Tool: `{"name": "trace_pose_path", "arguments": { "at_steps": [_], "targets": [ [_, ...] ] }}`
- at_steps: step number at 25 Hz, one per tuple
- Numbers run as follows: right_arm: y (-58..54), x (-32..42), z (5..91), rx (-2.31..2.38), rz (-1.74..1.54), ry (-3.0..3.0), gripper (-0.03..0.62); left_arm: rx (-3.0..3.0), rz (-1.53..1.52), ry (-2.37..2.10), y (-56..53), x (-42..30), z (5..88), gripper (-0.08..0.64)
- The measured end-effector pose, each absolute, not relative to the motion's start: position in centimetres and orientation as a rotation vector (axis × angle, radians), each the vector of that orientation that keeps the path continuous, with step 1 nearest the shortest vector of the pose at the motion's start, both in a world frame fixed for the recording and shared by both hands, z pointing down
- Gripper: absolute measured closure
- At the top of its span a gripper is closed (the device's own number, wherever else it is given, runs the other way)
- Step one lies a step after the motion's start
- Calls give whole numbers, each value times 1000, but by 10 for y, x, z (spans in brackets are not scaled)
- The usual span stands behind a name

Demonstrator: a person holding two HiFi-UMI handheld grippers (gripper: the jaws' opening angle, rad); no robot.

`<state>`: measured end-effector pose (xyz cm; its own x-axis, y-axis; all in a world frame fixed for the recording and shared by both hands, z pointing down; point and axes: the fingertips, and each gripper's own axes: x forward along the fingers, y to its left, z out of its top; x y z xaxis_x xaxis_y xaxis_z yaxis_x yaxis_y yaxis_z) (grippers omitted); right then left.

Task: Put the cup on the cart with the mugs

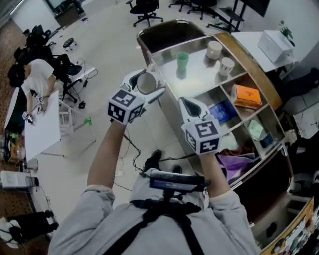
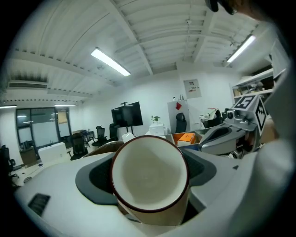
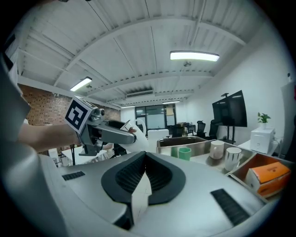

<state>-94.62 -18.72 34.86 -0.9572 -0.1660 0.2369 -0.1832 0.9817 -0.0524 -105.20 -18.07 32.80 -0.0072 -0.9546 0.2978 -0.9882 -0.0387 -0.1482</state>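
A pale cup with a dark rim [image 1: 145,84] lies sideways between the jaws of my left gripper [image 1: 149,78], which is shut on it; in the left gripper view the cup's [image 2: 150,178] open mouth faces the camera. It hangs in the air just left of the steel cart top [image 1: 199,74]. On that top stand a green cup [image 1: 183,61] and two white mugs [image 1: 214,49] [image 1: 227,64]. My right gripper [image 1: 185,103] is shut with nothing in it, its dark pads [image 3: 152,173] pressed together, over the cart's near edge.
The cart's lower shelves hold an orange box [image 1: 246,94], a blue book [image 1: 221,110] and other items. A person in white [image 1: 37,79] sits at a white desk [image 1: 42,132] on the left. Office chairs [image 1: 146,10] stand beyond. A white table [image 1: 264,50] adjoins the cart's right.
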Motion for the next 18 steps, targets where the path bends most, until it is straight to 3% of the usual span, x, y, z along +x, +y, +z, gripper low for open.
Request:
{"name": "trace_pose_path", "arguments": {
  "at_steps": [18],
  "targets": [
    [-333, -926, 362, 978, 186, -2664, 591, 2605, 769, -1305, -382, -989, 369, 143]
  ]
}}
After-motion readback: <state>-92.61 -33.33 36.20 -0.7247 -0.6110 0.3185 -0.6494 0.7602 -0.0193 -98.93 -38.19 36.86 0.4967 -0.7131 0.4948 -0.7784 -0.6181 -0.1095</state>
